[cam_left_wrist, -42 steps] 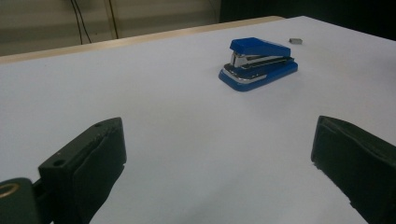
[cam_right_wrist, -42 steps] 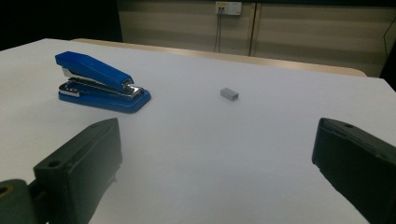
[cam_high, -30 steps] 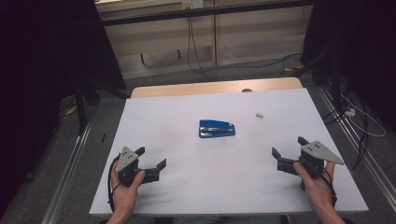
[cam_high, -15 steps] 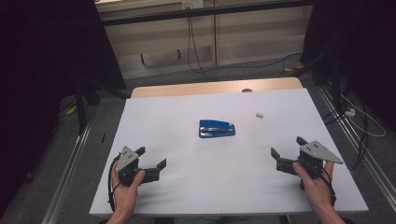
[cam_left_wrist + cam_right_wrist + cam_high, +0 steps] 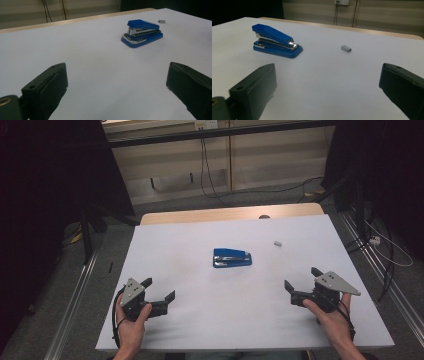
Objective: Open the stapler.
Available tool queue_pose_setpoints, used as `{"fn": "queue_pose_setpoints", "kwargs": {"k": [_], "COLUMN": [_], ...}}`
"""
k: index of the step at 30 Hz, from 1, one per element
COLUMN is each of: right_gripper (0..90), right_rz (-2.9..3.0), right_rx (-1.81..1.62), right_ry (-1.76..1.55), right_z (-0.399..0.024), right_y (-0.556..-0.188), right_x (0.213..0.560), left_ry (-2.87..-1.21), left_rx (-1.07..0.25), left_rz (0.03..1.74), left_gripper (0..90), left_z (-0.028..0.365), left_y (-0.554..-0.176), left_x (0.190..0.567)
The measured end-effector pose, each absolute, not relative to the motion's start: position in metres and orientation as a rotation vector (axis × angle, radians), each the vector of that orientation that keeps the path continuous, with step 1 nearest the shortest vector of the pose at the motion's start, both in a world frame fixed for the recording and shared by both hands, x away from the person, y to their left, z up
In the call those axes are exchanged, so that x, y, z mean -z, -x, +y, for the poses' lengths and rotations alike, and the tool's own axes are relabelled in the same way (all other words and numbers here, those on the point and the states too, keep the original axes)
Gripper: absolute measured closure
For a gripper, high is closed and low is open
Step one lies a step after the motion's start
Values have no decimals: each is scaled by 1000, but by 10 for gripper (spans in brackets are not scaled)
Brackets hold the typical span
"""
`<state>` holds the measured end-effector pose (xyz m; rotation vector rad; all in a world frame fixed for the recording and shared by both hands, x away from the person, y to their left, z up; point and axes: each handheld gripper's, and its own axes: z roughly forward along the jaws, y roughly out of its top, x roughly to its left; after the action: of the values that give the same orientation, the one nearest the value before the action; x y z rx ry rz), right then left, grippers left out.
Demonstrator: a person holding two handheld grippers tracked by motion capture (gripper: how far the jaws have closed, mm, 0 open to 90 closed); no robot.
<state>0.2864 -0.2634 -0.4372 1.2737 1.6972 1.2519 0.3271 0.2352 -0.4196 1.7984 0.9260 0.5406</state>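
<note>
High view: stapler (image 5: 232,258) mid-desk (image 5: 200,330), untouched; left gripper (image 5: 161,296) and right gripper (image 5: 299,289) both gape empty, well short of it. Left gripper view: stapler (image 5: 141,33) far ahead. Right gripper view: staple block (image 5: 346,48) right of stapler (image 5: 277,41); work not yet begun.

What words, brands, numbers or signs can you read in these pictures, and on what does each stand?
None can be read. The blue stapler, the small staple block and the white table show no lettering, and both grippers, left and right, carry no legible marks.
</note>
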Motion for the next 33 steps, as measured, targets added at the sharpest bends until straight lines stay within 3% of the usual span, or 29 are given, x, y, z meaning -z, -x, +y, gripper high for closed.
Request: {"fn": "queue_pose_setpoints", "kwargs": {"k": [33], "right_gripper": [32], "right_rz": [1880], "right_rx": [-1358], "right_ry": [-1124], "right_z": [-203], "right_y": [-316], "right_x": [436], "left_ry": [-1850], "left_rx": [-483], "left_rz": [901], "left_gripper": [51], "left_z": [226], "left_y": [-334], "left_x": [424]}}
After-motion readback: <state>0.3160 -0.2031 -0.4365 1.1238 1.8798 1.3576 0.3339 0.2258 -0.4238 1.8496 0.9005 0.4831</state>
